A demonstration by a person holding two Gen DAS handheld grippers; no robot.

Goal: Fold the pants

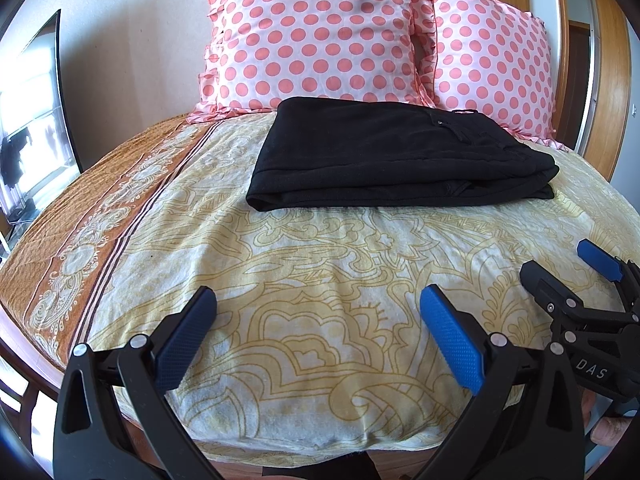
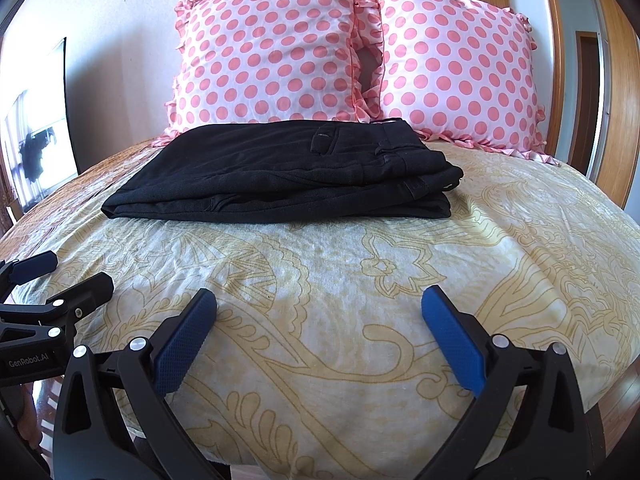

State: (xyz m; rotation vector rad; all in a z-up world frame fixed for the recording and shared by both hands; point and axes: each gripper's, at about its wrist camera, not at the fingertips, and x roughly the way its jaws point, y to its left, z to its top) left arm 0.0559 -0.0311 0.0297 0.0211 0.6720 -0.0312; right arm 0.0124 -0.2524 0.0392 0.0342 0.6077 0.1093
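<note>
The pants [image 1: 400,156] lie folded in a neat stack near the pillows [image 1: 316,36], both the left gripper [image 1: 316,304] and right gripper [image 2: 318,304] wide and empty, so I'd only square the edges gently.

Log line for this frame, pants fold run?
state: black pants folded in a stack on bedspread, before polka-dot pillows | left gripper open, empty | right gripper open, empty | contact: none
</note>
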